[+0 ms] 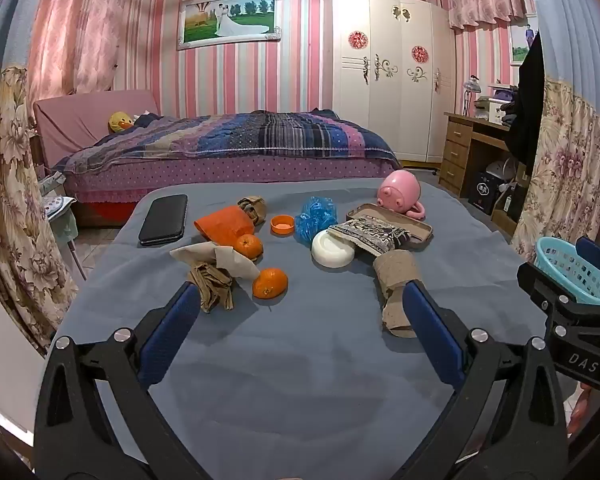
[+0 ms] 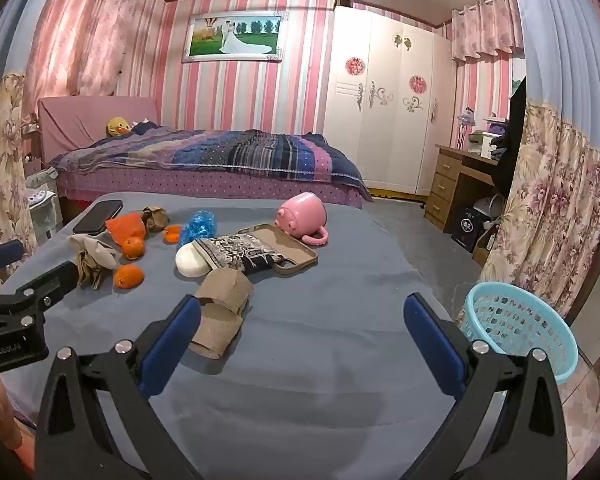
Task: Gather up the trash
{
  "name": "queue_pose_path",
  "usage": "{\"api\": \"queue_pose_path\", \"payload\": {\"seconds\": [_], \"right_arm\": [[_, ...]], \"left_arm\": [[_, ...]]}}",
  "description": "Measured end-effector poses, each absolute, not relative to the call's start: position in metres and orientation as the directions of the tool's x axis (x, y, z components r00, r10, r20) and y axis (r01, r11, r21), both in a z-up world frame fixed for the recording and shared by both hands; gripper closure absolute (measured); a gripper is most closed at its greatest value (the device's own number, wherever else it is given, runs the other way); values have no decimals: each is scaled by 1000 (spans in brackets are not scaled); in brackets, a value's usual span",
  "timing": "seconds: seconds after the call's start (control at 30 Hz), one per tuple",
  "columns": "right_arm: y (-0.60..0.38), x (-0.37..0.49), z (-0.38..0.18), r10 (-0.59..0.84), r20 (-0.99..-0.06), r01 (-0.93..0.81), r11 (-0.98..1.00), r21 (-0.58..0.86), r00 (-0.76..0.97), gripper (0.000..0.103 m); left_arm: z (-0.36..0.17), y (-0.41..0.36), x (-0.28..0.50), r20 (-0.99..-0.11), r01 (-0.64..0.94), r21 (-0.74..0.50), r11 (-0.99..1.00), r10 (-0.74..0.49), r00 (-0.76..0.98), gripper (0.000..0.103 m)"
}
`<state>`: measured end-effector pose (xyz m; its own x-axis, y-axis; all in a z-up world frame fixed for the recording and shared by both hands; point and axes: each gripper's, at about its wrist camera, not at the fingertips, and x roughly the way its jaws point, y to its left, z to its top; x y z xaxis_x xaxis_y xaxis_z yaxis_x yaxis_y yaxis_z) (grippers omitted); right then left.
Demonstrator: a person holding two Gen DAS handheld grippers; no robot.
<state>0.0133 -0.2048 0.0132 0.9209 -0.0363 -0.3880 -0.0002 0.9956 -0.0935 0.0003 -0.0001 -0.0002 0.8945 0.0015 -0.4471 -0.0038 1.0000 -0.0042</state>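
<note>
My left gripper is open and empty above the near part of the blue-grey table. My right gripper is open and empty too. A flattened cardboard roll lies by its left finger. Crumpled brown paper, a blue plastic wad, an orange wrapper and a patterned packet lie further back. The light blue basket stands off the table's right edge.
Two oranges, a black phone, a white soap dish, an orange cap, a brown tray and a tipped pink mug are on the table. A bed stands behind it.
</note>
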Motion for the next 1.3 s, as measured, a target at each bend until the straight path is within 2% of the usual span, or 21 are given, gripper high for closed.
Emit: {"api": "queue_pose_path", "payload": {"seconds": [1.3], "right_arm": [[-215, 10, 18, -38, -366, 11, 997, -74, 930, 4]], "left_arm": [[3, 2, -1, -426, -15, -8, 1000, 10, 905, 5]]}}
